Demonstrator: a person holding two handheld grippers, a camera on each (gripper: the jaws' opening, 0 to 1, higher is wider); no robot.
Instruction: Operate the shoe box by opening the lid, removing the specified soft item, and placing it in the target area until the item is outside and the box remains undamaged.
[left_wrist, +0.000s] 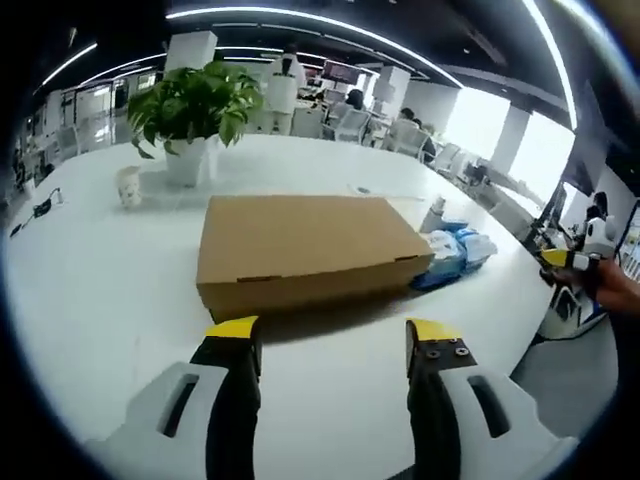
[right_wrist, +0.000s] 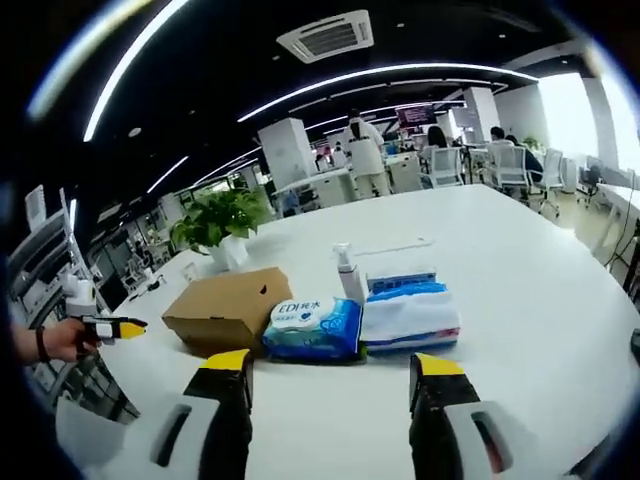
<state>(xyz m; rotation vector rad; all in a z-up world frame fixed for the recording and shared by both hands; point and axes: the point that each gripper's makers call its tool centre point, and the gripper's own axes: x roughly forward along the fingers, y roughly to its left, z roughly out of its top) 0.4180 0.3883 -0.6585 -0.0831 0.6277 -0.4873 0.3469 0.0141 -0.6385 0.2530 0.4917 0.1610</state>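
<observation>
While the lid is closed: shoe box (left_wrist: 310, 250) lies flat on the white table (left_wrist: 100, 300).
Bearing: straight ahead of the left gripper (left_wrist: 335, 330), long axis crosswise.
Nearer hand: left, by my judgement; right gripper (right_wrist: 330, 365) faces wipes packs (right_wrist: 360, 320) first.
Jaws: both pairs apart, empty.

Left tool (left_wrist: 333, 338) and right tool (right_wrist: 332, 370) — both held level, jaws spread apart, gripping nothing.

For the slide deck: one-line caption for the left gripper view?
Open left gripper faces a closed cardboard box on a white table.
</observation>
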